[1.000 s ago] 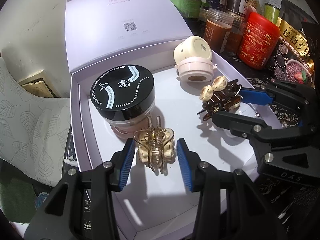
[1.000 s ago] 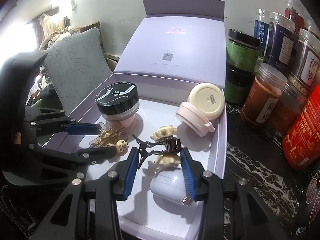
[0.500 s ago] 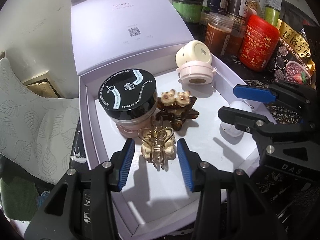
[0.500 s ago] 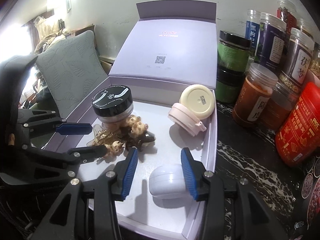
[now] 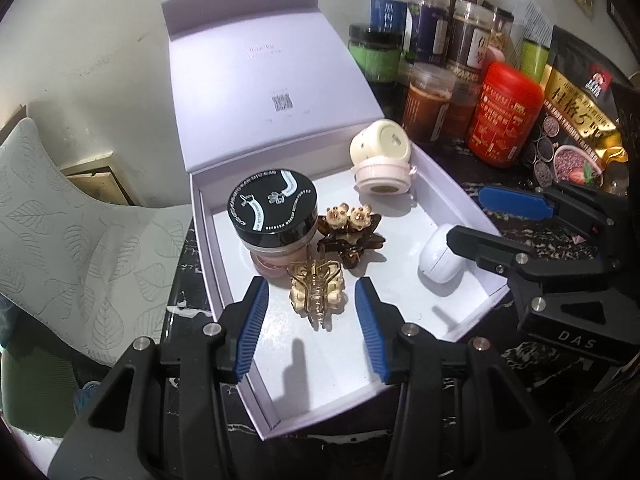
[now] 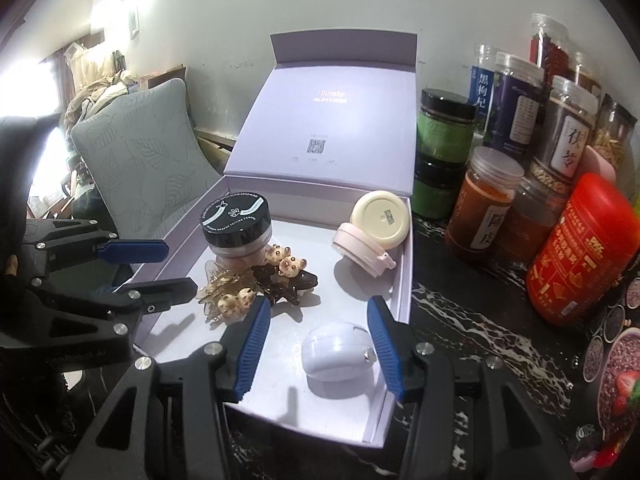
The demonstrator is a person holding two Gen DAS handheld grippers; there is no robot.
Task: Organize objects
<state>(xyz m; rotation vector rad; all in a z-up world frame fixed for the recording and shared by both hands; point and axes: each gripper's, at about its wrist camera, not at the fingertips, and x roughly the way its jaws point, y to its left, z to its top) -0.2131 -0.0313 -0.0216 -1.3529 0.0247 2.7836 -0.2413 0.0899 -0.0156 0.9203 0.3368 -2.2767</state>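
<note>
An open lilac box (image 5: 448, 176) (image 6: 404, 280) holds a black-lidded jar (image 5: 273, 209) (image 6: 236, 218), a gold hair claw (image 5: 318, 290) (image 6: 224, 294), a brown hair claw with bear charms (image 5: 352, 236) (image 6: 286, 274), a pink and cream container (image 5: 382, 160) (image 6: 372, 226) and a white earbud case (image 5: 440, 256) (image 6: 334, 354). My left gripper (image 5: 308, 320) is open and empty, just in front of the gold claw. My right gripper (image 6: 316, 348) is open and empty, its fingers on either side of the white case and above it.
The box lid (image 5: 264, 80) stands open at the back. Several jars (image 6: 484, 200), a red canister (image 5: 504, 114) (image 6: 580, 248) and a cereal bag (image 5: 576, 120) stand to the right on the black marble counter. A grey leaf-pattern cushion (image 5: 60, 248) (image 6: 136, 168) lies to the left.
My right gripper let go of the brown claw, which now lies beside the jar. Both grippers have drawn back and up from the box. The gold claw stays put.
</note>
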